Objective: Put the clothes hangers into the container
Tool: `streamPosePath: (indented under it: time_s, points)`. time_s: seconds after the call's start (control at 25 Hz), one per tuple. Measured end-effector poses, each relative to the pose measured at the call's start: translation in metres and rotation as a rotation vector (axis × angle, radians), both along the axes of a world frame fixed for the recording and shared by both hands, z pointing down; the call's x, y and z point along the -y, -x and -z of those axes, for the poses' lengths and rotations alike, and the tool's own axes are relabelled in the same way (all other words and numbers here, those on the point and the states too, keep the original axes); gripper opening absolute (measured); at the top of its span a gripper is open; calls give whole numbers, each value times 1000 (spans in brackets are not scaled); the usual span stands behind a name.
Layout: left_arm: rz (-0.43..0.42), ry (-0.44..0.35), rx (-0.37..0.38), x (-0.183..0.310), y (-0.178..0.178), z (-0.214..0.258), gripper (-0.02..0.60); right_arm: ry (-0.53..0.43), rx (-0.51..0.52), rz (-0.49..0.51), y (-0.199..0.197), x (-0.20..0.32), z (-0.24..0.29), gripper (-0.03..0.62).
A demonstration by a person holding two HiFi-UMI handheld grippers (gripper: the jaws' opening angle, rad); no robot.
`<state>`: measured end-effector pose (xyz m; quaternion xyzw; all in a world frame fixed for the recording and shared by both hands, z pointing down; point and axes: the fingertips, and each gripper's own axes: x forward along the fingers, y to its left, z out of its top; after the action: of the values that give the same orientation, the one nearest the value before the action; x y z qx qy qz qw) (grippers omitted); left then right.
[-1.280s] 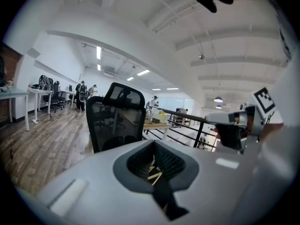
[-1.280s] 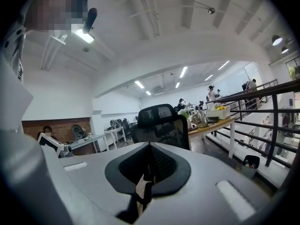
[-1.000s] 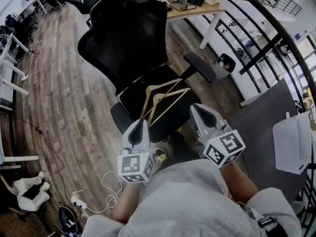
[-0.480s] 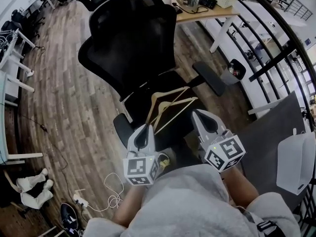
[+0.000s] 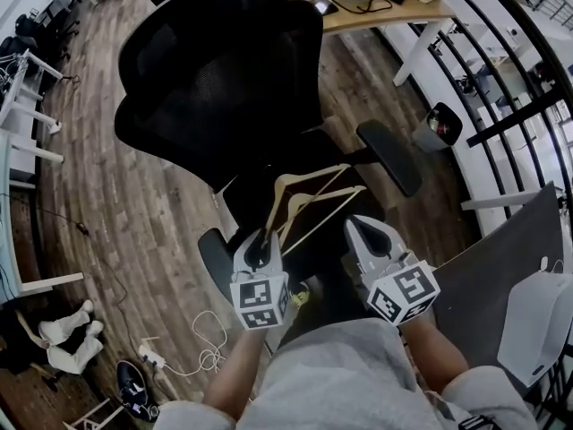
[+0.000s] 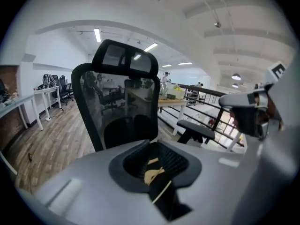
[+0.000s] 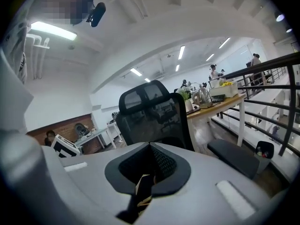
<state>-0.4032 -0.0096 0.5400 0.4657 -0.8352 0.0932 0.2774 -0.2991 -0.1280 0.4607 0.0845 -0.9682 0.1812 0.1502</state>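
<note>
Two wooden hangers lie across the black seat of an office chair. My left gripper points at their near left end, apart from them by a sliver or touching; I cannot tell which. Its jaws have just been opening to a narrow gap, and pale hanger wood shows through it, not pinched. My right gripper hovers just short of the hangers' right end. Wood shows through its thin slit, and whether those jaws are open or shut is unclear. A white plastic box sits at the right edge.
The chair's tall mesh back rises beyond the seat, with an armrest to the right. A desk and a black railing stand farther off. Cables and a power strip lie on the wooden floor at the left.
Both grippers have sunk away from the camera toward the chair seat and now sit close to the hangers' near ends. The hangers stay on the seat.
</note>
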Motion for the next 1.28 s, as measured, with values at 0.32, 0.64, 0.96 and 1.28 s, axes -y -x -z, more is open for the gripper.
streamPosePath:
  time_s: [0.32, 0.64, 0.96, 1.28]
  points:
    - [-10, 150, -63, 29, 27, -86, 122, 67, -82, 33, 25, 27, -66, 0]
    - [-28, 366, -152, 40, 51, -205, 193, 143, -156, 48, 44, 50, -130, -2]
    - [-6, 524, -259, 31, 73, -319, 217, 220, -232, 100, 51, 53, -184, -2]
    - [-90, 644, -267, 43, 76, -396, 170, 269, -279, 87, 48, 72, -228, -2]
